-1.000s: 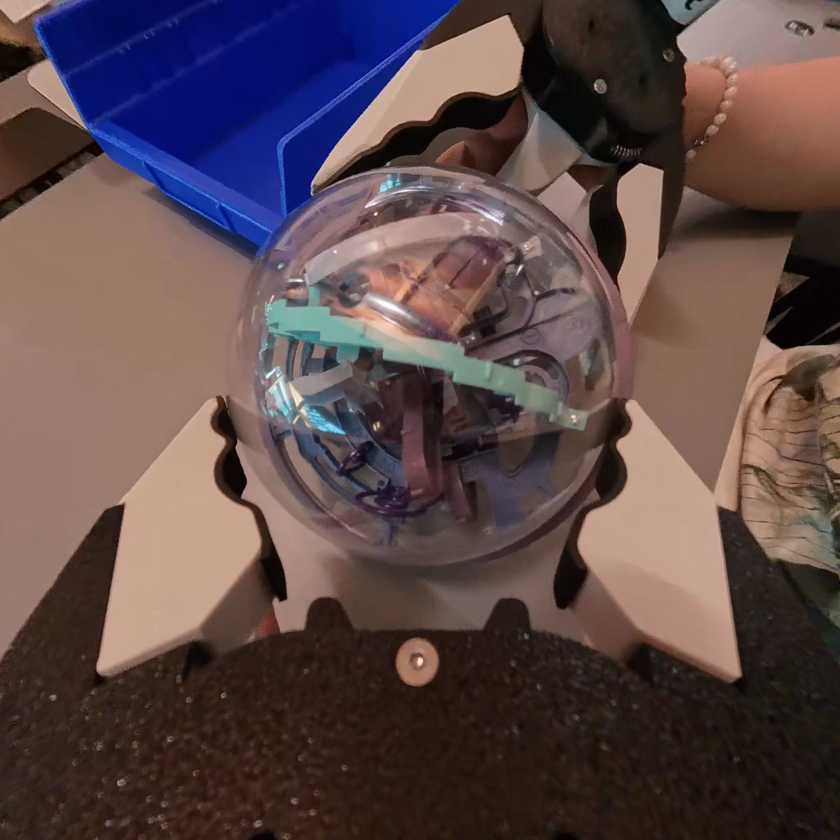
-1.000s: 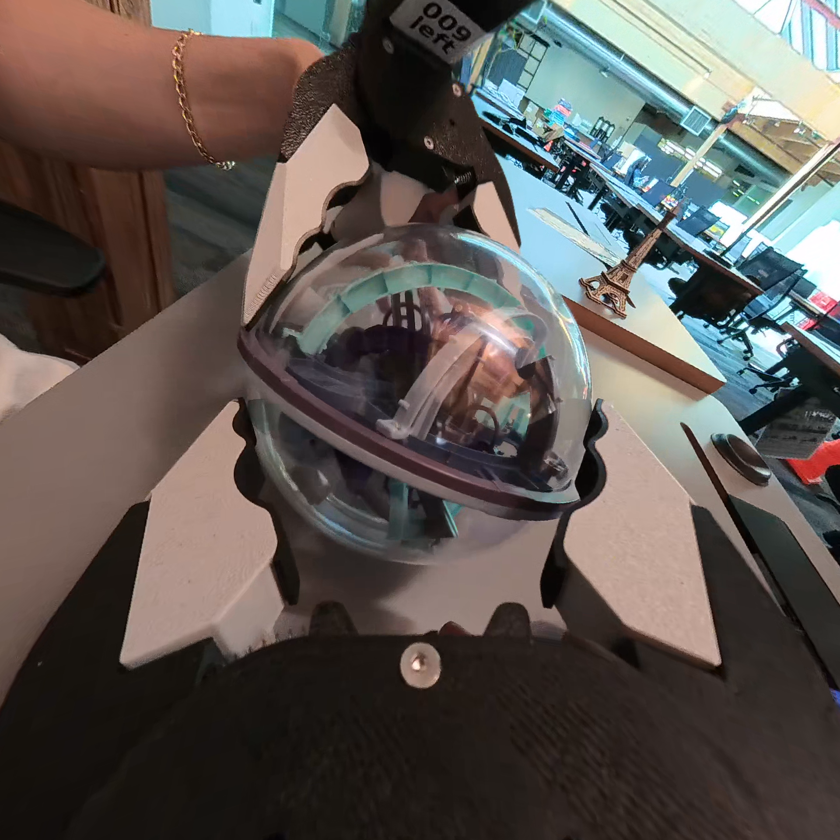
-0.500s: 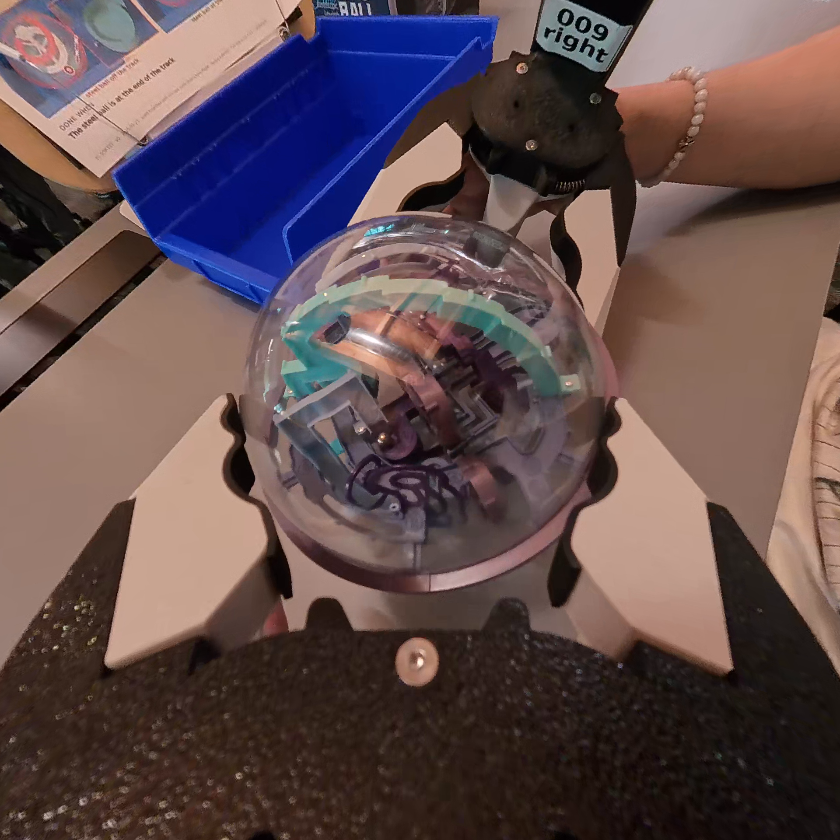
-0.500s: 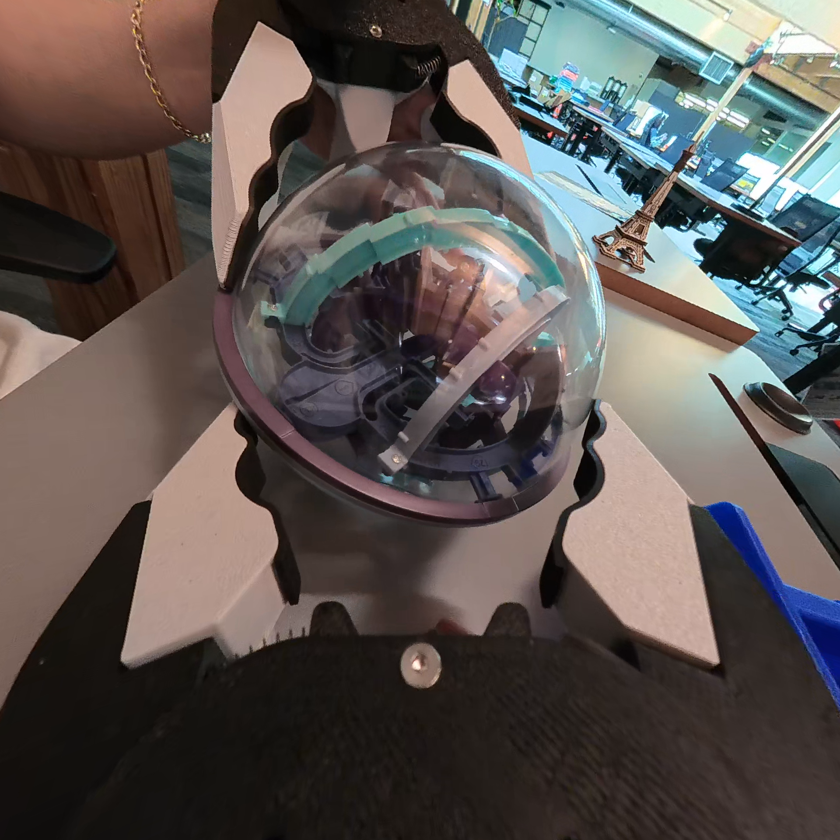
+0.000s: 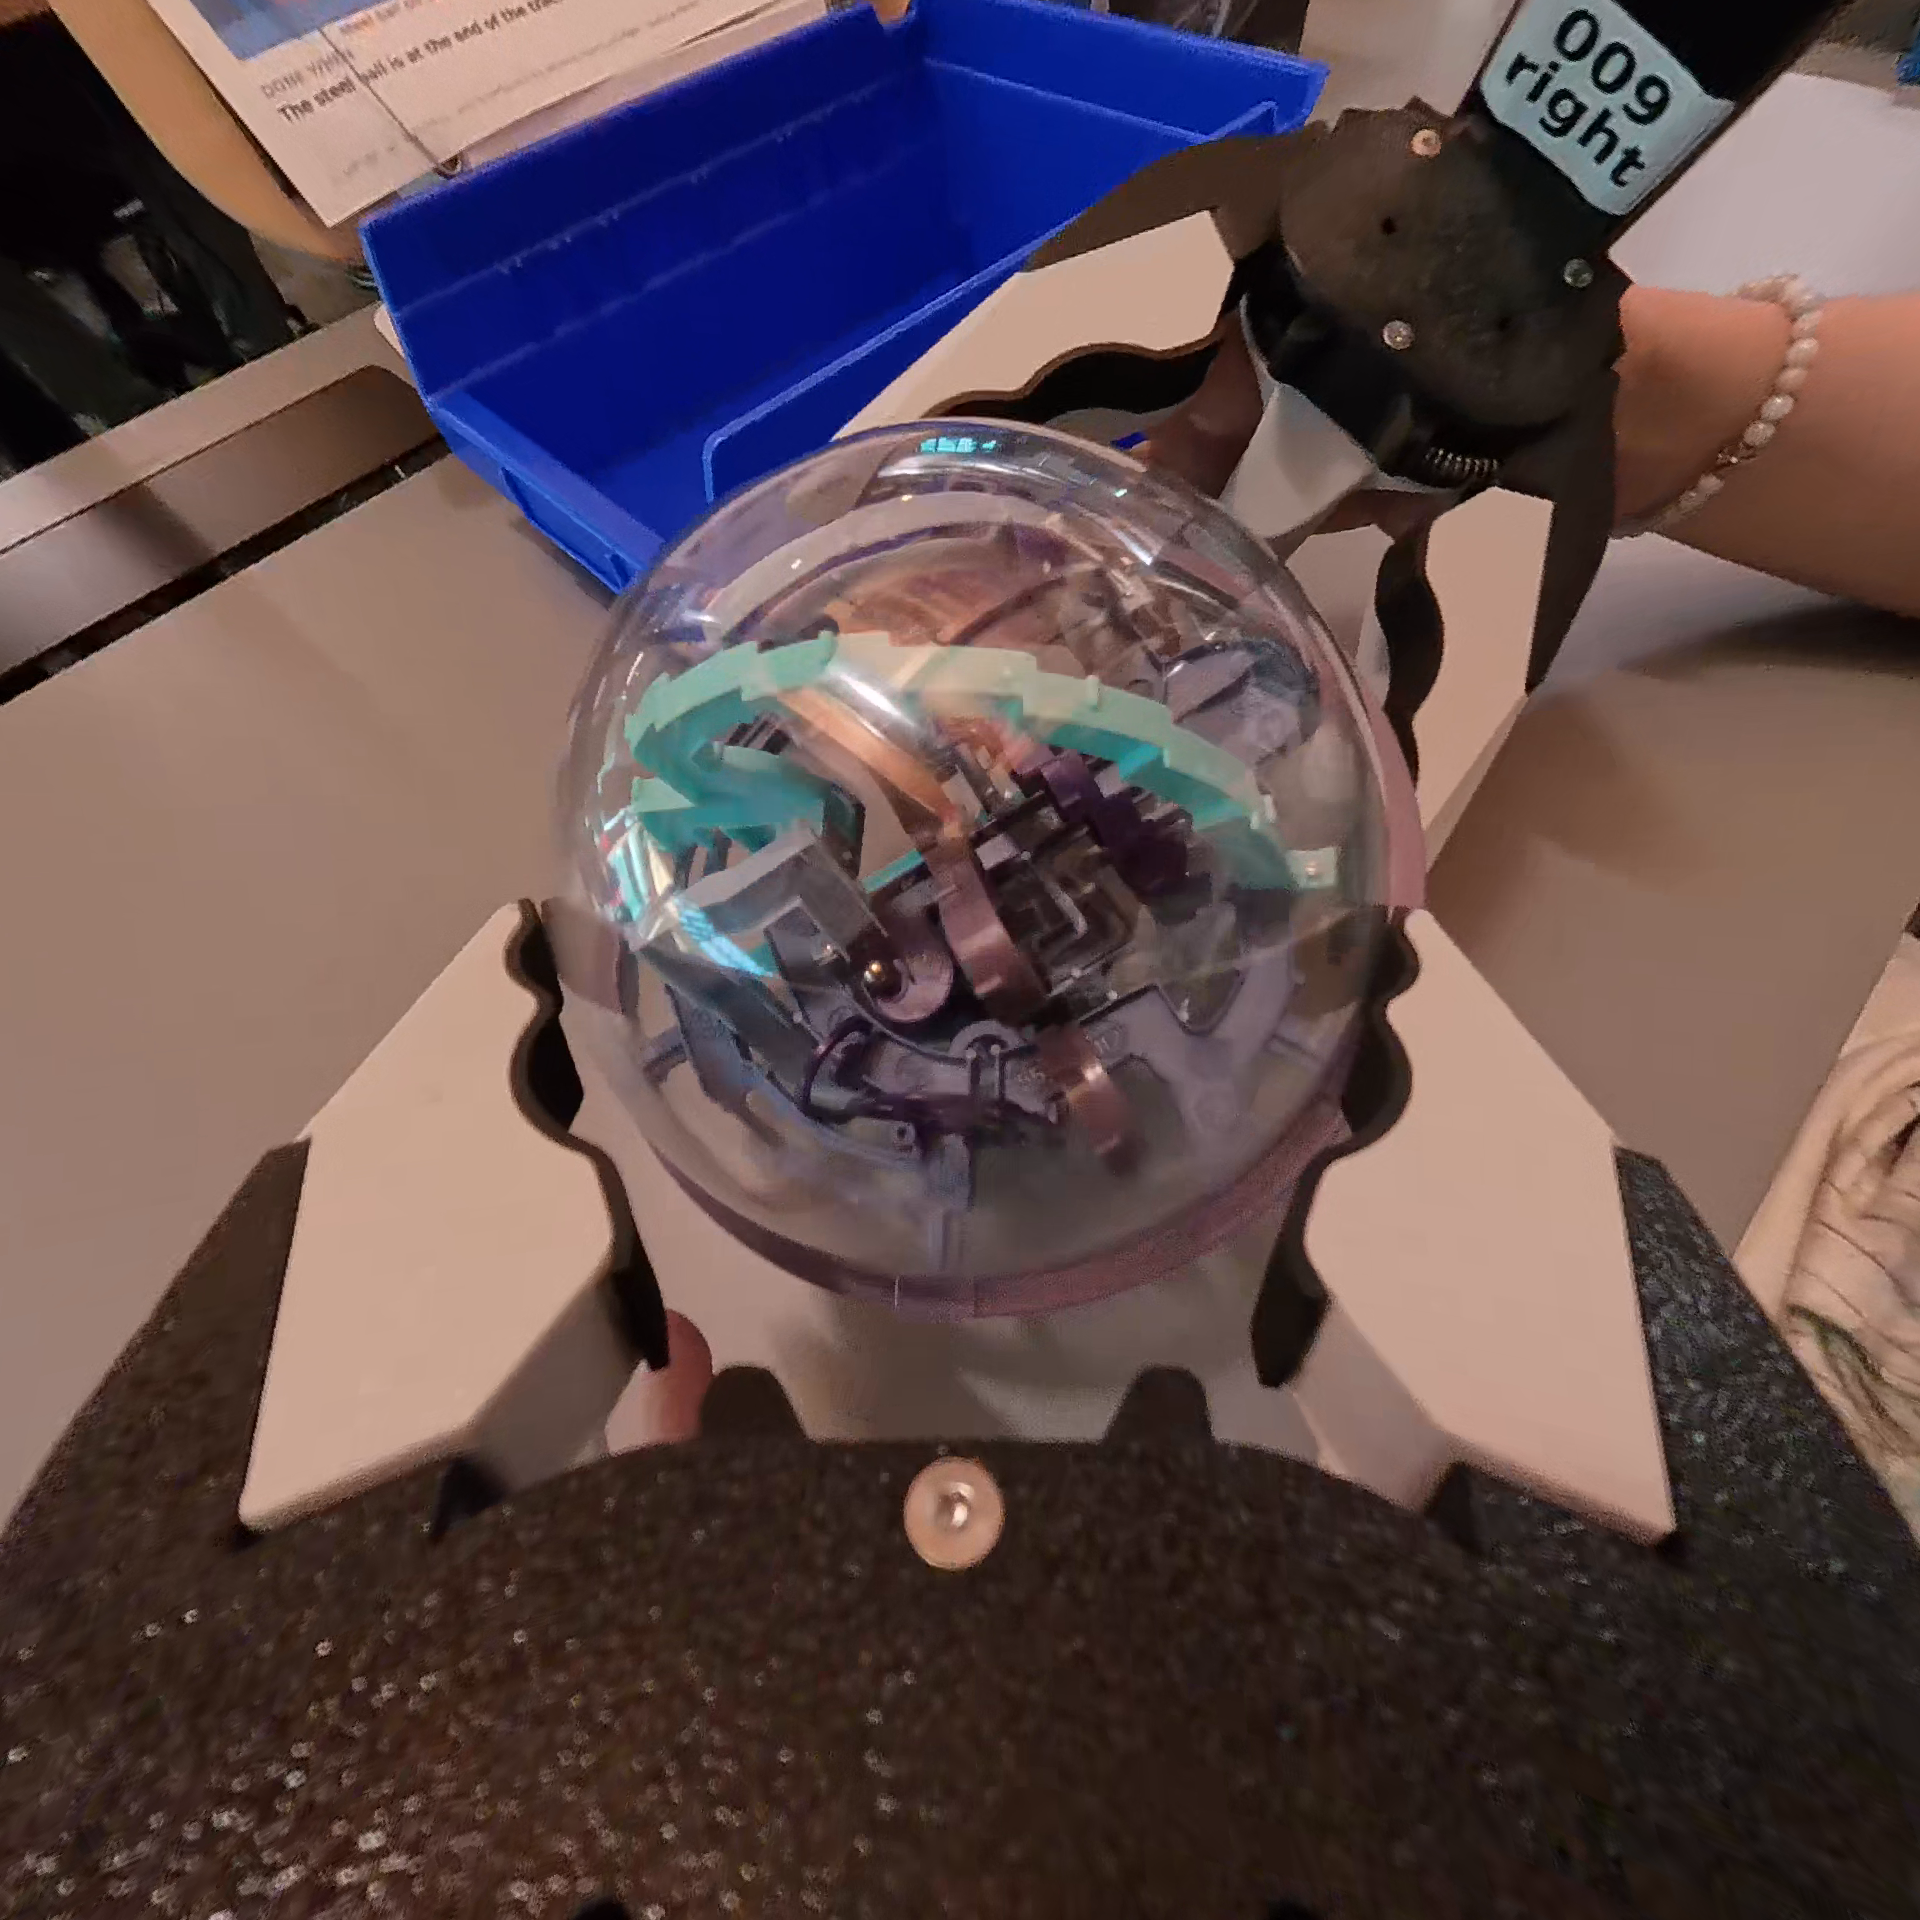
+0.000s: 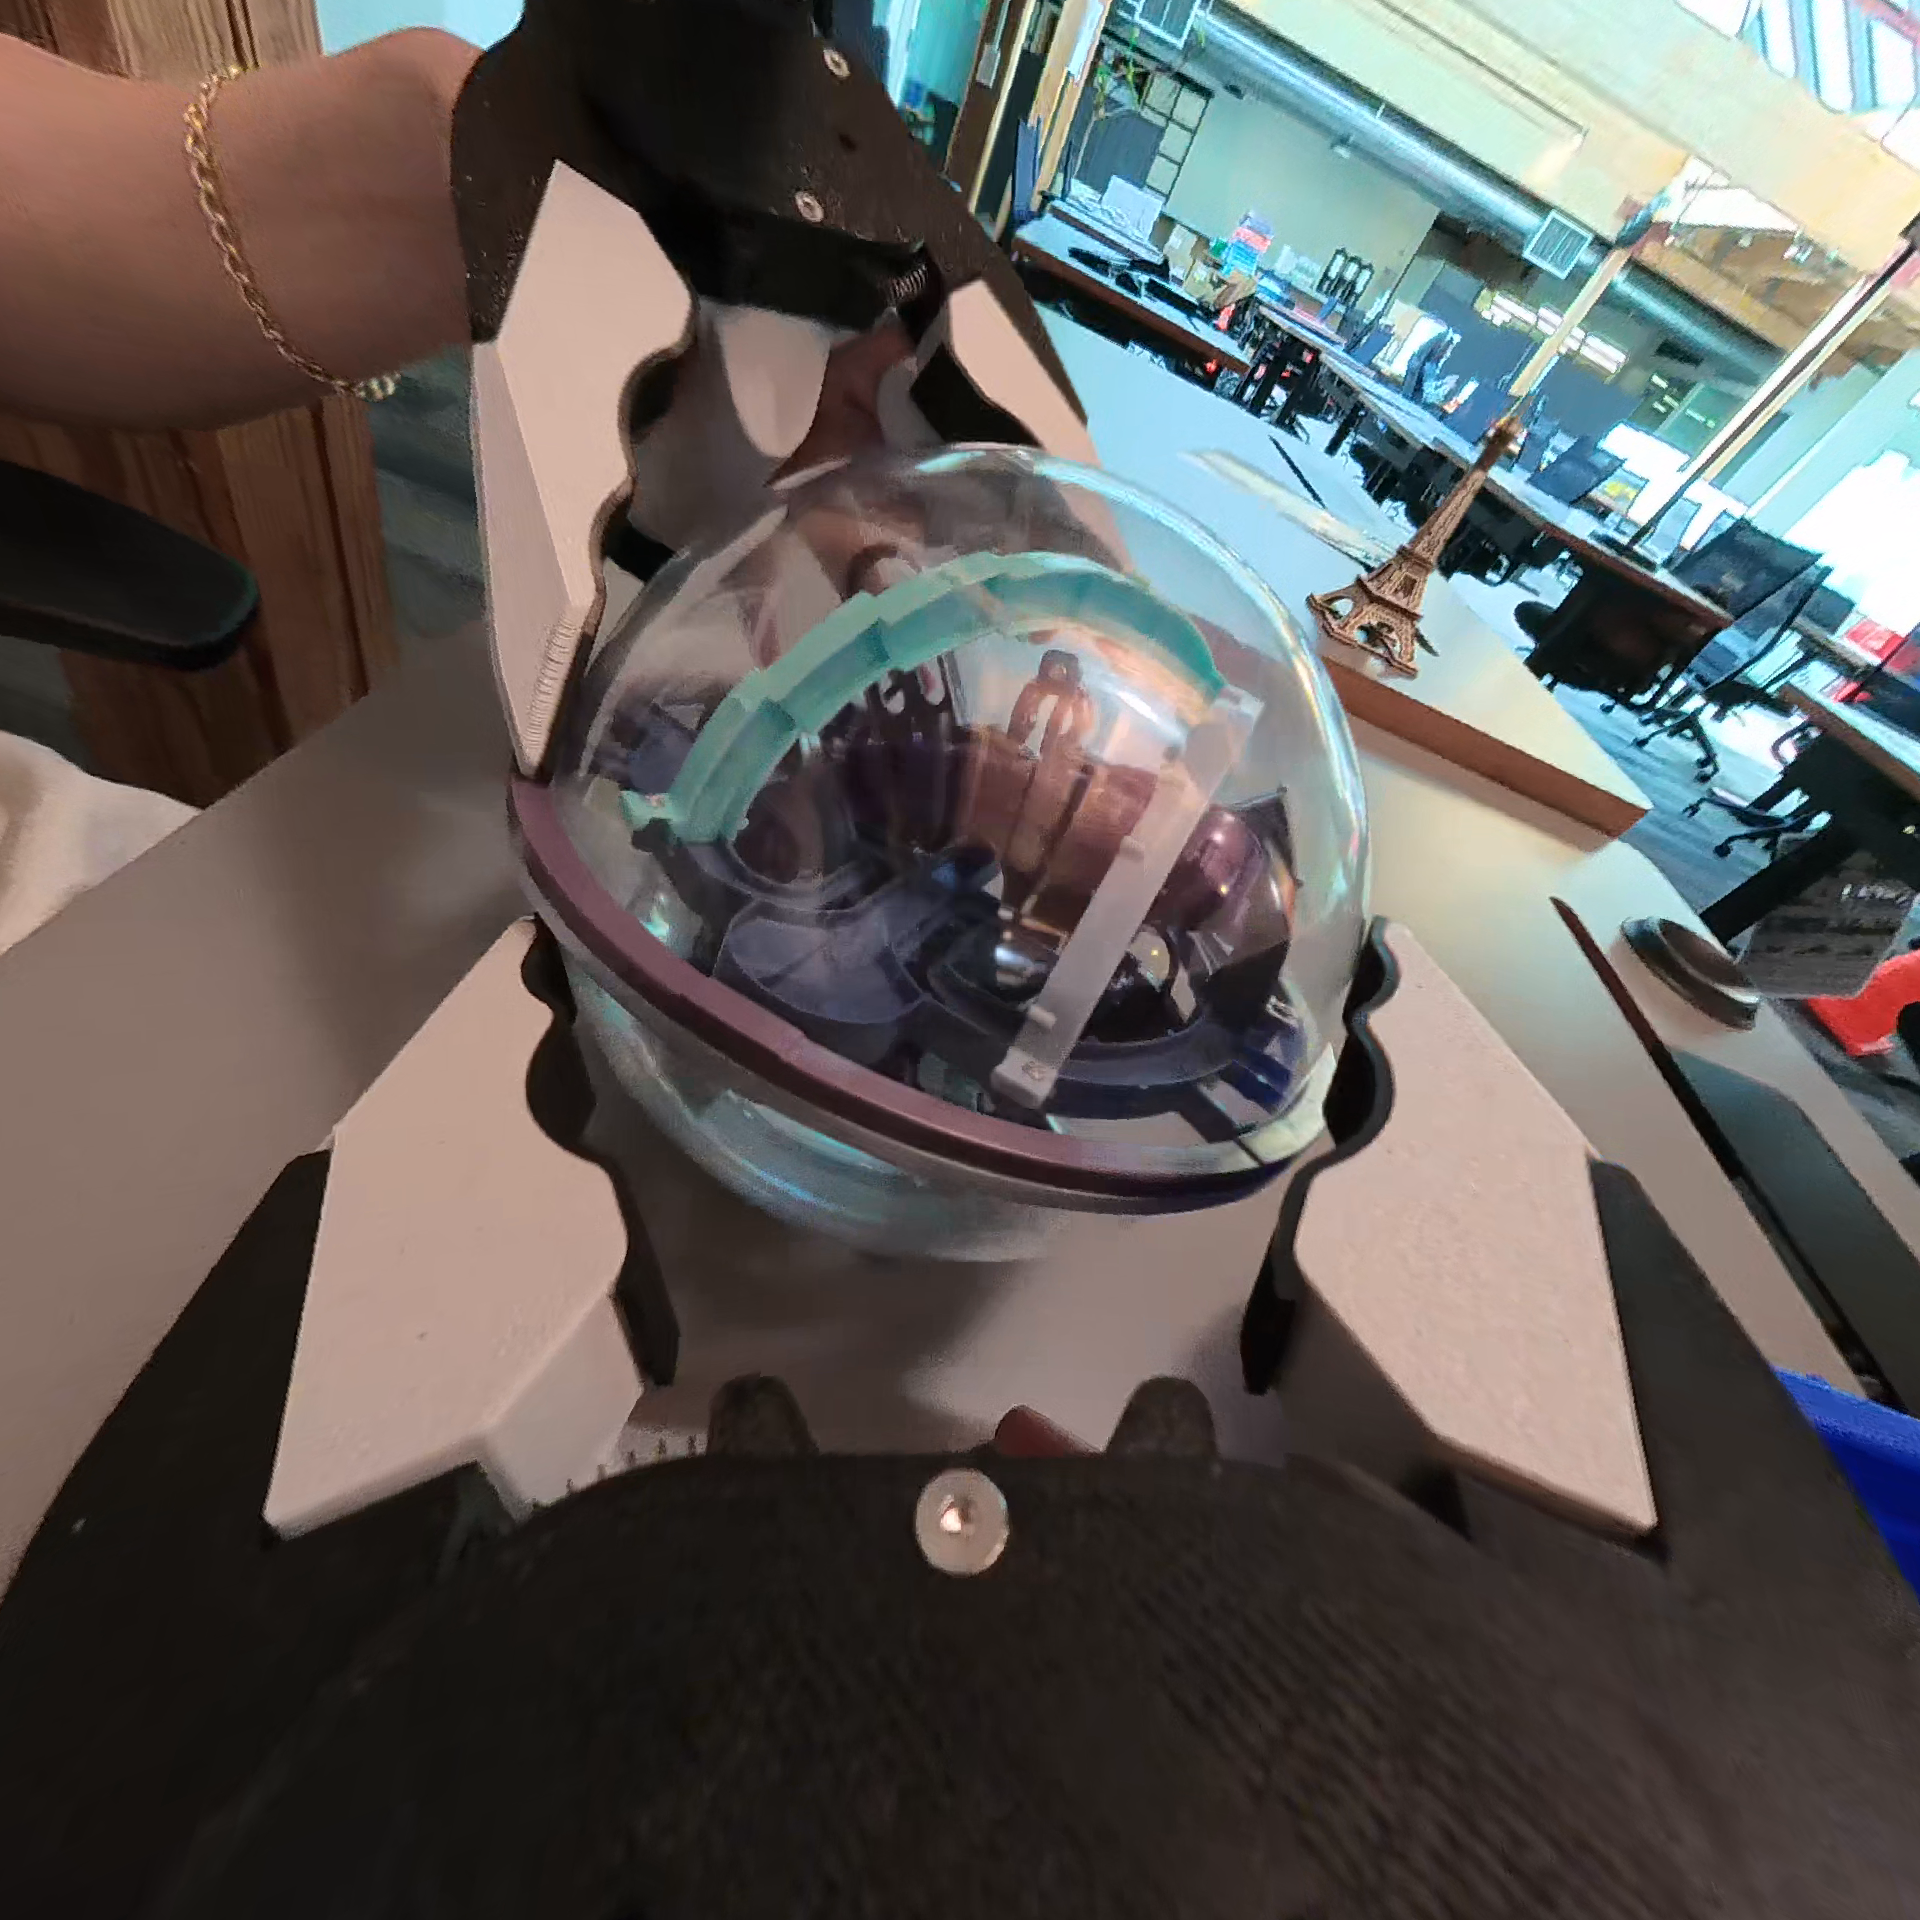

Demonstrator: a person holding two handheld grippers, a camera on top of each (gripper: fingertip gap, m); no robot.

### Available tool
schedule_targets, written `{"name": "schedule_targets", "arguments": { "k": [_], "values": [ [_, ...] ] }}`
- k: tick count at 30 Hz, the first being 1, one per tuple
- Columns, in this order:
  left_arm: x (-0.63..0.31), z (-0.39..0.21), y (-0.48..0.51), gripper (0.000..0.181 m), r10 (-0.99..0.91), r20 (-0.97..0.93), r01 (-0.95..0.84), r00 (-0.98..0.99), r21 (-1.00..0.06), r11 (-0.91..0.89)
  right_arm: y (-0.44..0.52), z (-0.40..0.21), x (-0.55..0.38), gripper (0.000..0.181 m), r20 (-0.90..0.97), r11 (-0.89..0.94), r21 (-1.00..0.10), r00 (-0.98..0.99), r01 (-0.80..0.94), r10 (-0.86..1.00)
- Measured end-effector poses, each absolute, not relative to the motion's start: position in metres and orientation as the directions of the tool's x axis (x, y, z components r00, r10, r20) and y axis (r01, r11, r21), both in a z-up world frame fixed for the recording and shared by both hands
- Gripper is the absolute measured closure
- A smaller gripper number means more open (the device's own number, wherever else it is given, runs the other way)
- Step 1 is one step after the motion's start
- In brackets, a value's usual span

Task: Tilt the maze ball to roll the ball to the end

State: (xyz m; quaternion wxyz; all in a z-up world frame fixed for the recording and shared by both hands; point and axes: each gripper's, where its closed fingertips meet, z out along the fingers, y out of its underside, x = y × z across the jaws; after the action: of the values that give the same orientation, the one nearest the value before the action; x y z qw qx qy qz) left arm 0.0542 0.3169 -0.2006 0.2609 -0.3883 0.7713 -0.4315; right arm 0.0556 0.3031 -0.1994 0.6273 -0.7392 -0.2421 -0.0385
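Observation:
The maze ball (image 5: 987,862) is a clear sphere with teal, purple and grey tracks inside and a purple seam ring. It is held above the grey table (image 5: 260,779) between both grippers. My left gripper (image 5: 966,935) is shut on its near side, and its white fingers (image 5: 436,1195) press the sphere's flanks. My right gripper (image 5: 1247,488) grips the far side. In the right wrist view the sphere (image 6: 935,852) sits tilted in my right gripper (image 6: 956,935), with the left gripper (image 6: 790,499) behind it. A small steel ball (image 5: 876,974) rests by a purple track at the lower left.
A blue bin (image 5: 727,260) stands on the table behind the sphere, with a printed sheet (image 5: 416,62) past it. A patterned cloth (image 5: 1849,1247) lies at the right. A small tower model (image 6: 1392,592) and a round metal disc (image 6: 1688,971) sit farther off.
Both grippers have turned the sphere: the seam ring and teal track sit at new angles in both views. The blue bin has shifted right in the left wrist view. Both grips are unchanged.

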Motion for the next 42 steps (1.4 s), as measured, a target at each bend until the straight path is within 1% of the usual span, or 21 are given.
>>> {"name": "schedule_targets", "arguments": {
  "k": [6, 11, 17, 30, 33, 35, 37, 39, 42],
  "values": [
    [0.058, -0.198, 0.316, 0.036, -0.832, -0.049, -0.354, -0.553, -0.890, 0.288, 0.303, -0.200, 0.062, 0.037, 0.314, -0.077, -0.930, 0.885, 0.360, 0.342],
    [0.057, -0.195, 0.313, 0.044, -0.804, -0.090, -0.297, -0.588, -0.900, 0.318, 0.295, -0.204, 0.069, 0.038, 0.267, -0.084, -0.942, 0.877, 0.325, 0.400],
    [0.058, -0.193, 0.310, 0.047, -0.795, -0.107, -0.267, -0.597, -0.908, 0.322, 0.290, -0.206, 0.073, 0.038, 0.246, -0.069, -0.951, 0.871, 0.302, 0.426],
    [0.046, -0.196, 0.315, 0.060, -0.701, -0.126, -0.231, -0.702, -0.891, 0.391, 0.283, -0.203, 0.070, 0.038, 0.277, -0.053, -0.939, 0.839, 0.340, 0.468],
    [0.050, -0.193, 0.313, 0.057, -0.665, -0.146, -0.175, -0.733, -0.904, 0.391, 0.283, -0.202, 0.071, 0.038, 0.265, -0.053, -0.943, 0.839, 0.328, 0.476],
    [0.054, -0.191, 0.309, 0.051, -0.632, -0.187, -0.108, -0.752, -0.911, 0.398, 0.284, -0.202, 0.071, 0.038, 0.264, -0.051, -0.943, 0.835, 0.328, 0.483],
    [0.056, -0.191, 0.302, 0.044, -0.609, -0.190, -0.079, -0.770, -0.919, 0.387, 0.284, -0.203, 0.068, 0.038, 0.261, -0.055, -0.942, 0.823, 0.332, 0.504],
    [0.056, -0.188, 0.297, 0.041, -0.599, -0.157, -0.089, -0.786, -0.929, 0.360, 0.284, -0.206, 0.065, 0.038, 0.229, -0.079, -0.945, 0.816, 0.317, 0.531],
    [0.055, -0.186, 0.297, 0.041, -0.615, -0.107, -0.135, -0.781, -0.933, 0.335, 0.287, -0.210, 0.062, 0.037, 0.194, -0.102, -0.952, 0.825, 0.290, 0.532]
  ]
}}
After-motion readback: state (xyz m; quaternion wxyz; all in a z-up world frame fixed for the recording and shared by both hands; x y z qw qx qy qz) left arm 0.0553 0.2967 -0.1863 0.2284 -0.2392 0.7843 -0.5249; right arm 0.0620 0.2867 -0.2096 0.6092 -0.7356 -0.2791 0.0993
